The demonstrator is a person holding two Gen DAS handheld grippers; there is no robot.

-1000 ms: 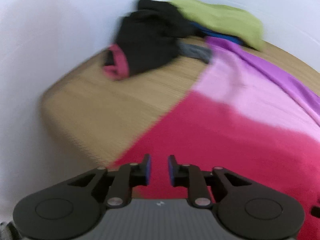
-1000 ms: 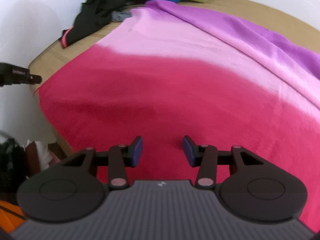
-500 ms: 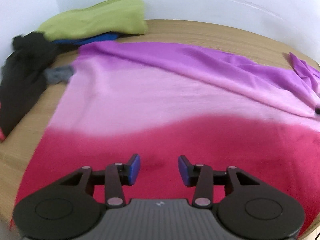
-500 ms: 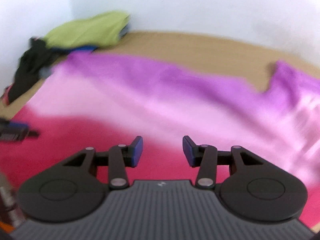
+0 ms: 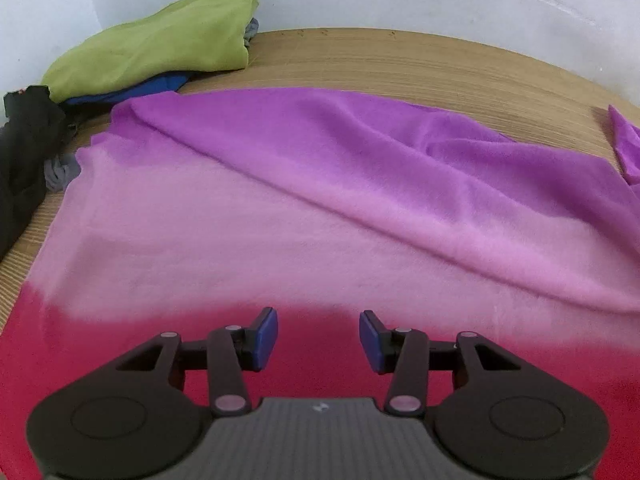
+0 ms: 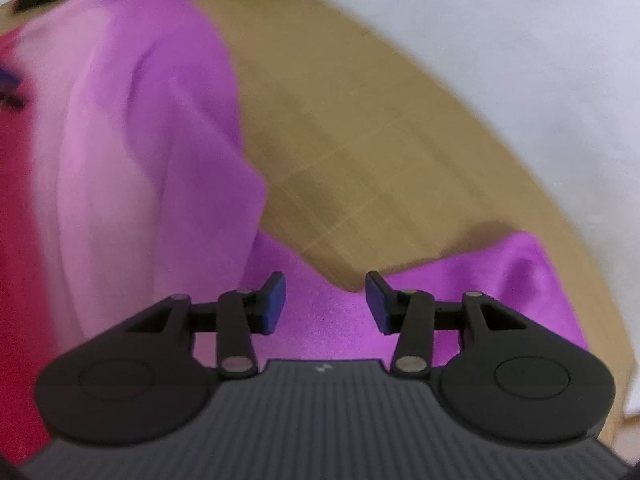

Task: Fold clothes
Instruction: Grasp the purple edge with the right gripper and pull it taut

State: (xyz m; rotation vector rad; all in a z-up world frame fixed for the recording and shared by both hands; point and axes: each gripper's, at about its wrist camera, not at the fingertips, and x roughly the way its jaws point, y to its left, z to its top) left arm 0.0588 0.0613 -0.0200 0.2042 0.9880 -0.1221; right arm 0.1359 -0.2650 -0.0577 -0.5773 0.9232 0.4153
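Observation:
A large fleece garment point(image 5: 304, 216) lies spread on the wooden table point(image 5: 400, 60), red near me, pale pink in the middle, purple at the far side with a long diagonal crease. My left gripper point(image 5: 318, 340) hovers over the red band, its jaws opening with nothing between them. In the blurred right wrist view the same garment point(image 6: 132, 128) fills the left, and a purple flap point(image 6: 500, 280) lies at the lower right. My right gripper point(image 6: 325, 302) hangs open over the purple edge, nothing between its pads.
A pile of folded clothes, lime green point(image 5: 160, 44) on top of blue, sits at the table's back left by the white wall. Black clothing point(image 5: 24, 148) and a grey piece point(image 5: 60, 172) lie at the left edge. Bare wood point(image 6: 380, 140) shows beyond the garment.
Both grippers have swept to the right along the garment, the left from the bare table corner to the red band, the right to the purple end. The left jaws have widened.

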